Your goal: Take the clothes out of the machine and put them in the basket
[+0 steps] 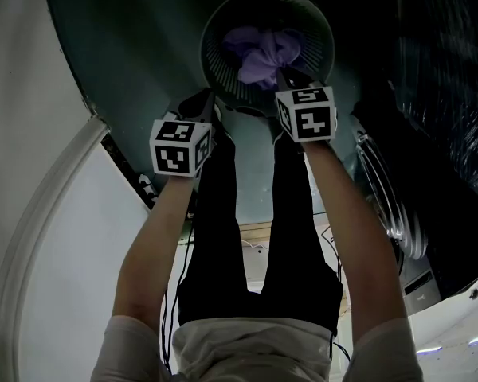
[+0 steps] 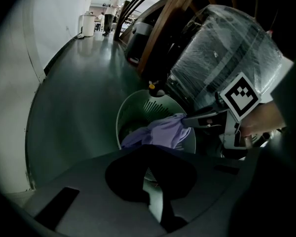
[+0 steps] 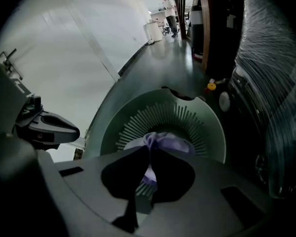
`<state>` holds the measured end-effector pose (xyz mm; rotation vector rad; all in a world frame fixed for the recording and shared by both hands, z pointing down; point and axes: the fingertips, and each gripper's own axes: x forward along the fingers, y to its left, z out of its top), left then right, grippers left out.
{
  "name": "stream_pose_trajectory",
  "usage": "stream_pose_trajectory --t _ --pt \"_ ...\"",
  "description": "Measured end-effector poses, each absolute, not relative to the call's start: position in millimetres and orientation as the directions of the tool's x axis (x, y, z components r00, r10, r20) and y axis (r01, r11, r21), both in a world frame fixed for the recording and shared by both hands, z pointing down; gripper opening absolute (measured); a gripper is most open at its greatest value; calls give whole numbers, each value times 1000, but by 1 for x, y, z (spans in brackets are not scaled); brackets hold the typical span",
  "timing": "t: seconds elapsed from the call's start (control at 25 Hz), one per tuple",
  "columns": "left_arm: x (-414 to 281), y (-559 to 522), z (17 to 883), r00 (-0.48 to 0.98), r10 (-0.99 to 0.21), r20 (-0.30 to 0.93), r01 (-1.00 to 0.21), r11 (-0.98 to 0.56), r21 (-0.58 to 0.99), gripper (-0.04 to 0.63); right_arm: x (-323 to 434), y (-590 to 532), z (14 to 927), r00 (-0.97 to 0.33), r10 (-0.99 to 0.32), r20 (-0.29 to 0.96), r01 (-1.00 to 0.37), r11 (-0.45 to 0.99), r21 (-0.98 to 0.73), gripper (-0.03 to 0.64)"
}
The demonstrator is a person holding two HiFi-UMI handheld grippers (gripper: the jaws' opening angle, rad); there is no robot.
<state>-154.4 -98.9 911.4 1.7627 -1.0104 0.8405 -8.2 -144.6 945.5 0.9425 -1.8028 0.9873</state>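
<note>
A round grey-green slatted basket (image 1: 209,30) stands on the dark floor below me, and a purple cloth (image 1: 264,54) hangs over its inside. My right gripper (image 1: 291,76) is over the basket's near rim, shut on the purple cloth (image 3: 160,141), which shows in the slit between its jaws (image 3: 150,154). In the left gripper view the right gripper (image 2: 190,121) pinches the top of the cloth (image 2: 158,135). My left gripper (image 1: 201,100) hangs by the rim's near left side; its jaws (image 2: 150,154) stand together, with nothing seen between them. The cloth lies just beyond them.
A washing machine with a round door (image 1: 394,205) stands at the right, and a bulky thing wrapped in plastic film (image 2: 222,53) behind it. A white wall (image 1: 32,134) runs along the left. A small yellow-topped object (image 3: 212,86) sits behind the basket. A person (image 3: 167,4) stands far down the corridor.
</note>
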Motion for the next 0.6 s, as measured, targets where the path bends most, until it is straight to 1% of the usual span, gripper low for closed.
stream_pose_trajectory --t 0.24,0.32,0.4,0.48,0.6 --pt "-157 -101 914 432 -268 861 -894 -248 372 20 -5 -140 957 -322 -172 931 -913 316 -258 39" --pt "-157 -103 914 431 -272 860 -896 -242 372 20 -6 -137 959 -328 -156 932 -916 292 -274 68" --pt "-157 -104 913 432 -276 859 -896 -240 373 20 -6 -137 959 -336 -155 929 -918 275 -286 123" --pt "-156 -106 912 434 -279 857 -895 -240 375 20 -5 -139 958 -332 -163 929 -921 271 -281 159" --pt "-155 -108 910 437 -285 853 -894 -240 378 20 -4 -141 958 -325 -167 931 -923 272 -273 172"
